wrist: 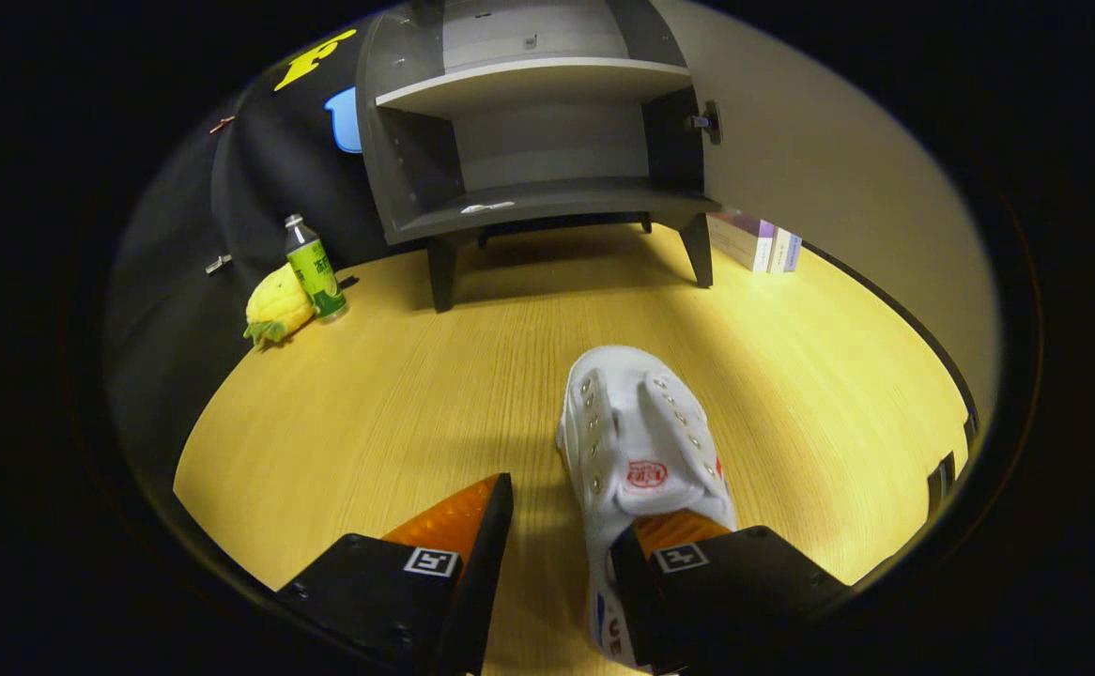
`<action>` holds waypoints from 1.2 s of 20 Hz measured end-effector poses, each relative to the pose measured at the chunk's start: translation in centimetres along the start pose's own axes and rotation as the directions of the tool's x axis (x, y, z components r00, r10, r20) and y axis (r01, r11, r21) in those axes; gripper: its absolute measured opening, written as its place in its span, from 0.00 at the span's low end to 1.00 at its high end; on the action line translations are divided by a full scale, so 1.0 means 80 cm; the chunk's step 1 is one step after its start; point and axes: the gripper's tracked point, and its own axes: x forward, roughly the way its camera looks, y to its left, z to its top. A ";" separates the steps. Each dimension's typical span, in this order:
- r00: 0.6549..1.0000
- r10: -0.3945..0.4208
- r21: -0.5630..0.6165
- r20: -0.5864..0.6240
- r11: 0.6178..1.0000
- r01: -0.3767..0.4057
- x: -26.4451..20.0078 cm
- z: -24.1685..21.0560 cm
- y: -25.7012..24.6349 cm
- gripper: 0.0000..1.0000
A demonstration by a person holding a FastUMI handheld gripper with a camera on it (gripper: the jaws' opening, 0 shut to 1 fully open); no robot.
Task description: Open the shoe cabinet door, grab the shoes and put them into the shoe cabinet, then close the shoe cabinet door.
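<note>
White shoe lies on the surface; hand-held gripper spread wide, one finger over its heel. Grab step; next, straddle, clamp. Cabinet open.

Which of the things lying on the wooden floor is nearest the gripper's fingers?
The white shoe, partly between the open gripper fingers. The green bottle and yellow plush toy sit far beyond, beside the shoe cabinet.
</note>
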 end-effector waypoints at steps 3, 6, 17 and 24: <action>0.996 -0.053 -0.013 0.069 0.998 0.055 0.019 0.010 -0.021 0.39; 0.996 -0.016 -0.031 0.084 0.999 0.019 0.022 0.019 -0.015 0.07; 0.978 0.061 -0.018 0.198 0.998 -0.058 -0.092 0.172 0.013 0.05; 0.955 0.030 -0.006 0.296 1.000 -0.029 -0.184 0.319 0.026 0.05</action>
